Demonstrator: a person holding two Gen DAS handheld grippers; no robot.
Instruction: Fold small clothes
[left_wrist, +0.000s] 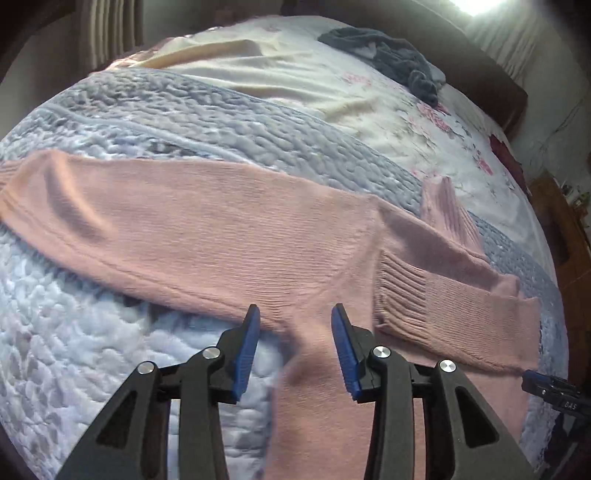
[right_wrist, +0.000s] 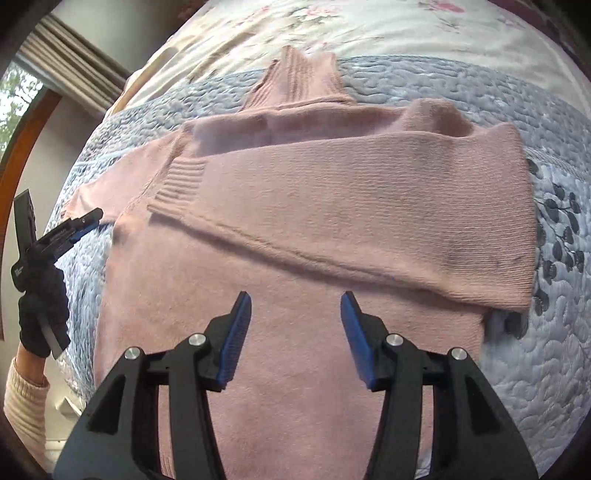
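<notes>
A pink sweater (right_wrist: 295, 206) lies flat on the blue quilt (left_wrist: 92, 350) that covers the bed, its ribbed collar (right_wrist: 299, 74) pointing toward the flowered sheet (left_wrist: 369, 85) at the far side. One sleeve (right_wrist: 369, 199) is folded across the chest, with its ribbed cuff (right_wrist: 181, 181) resting on the body; the other sleeve (left_wrist: 166, 210) stretches out straight over the quilt. The left gripper (left_wrist: 295, 314) hangs above the sweater's side edge below that outstretched sleeve, jaws wide apart and holding nothing. The right gripper (right_wrist: 295, 299) hangs over the sweater's lower body, jaws likewise wide and empty. A gloved hand (right_wrist: 40, 306) holds the left tool. A dark cloth (left_wrist: 391, 59) lies bunched near the bed's far edge.
</notes>
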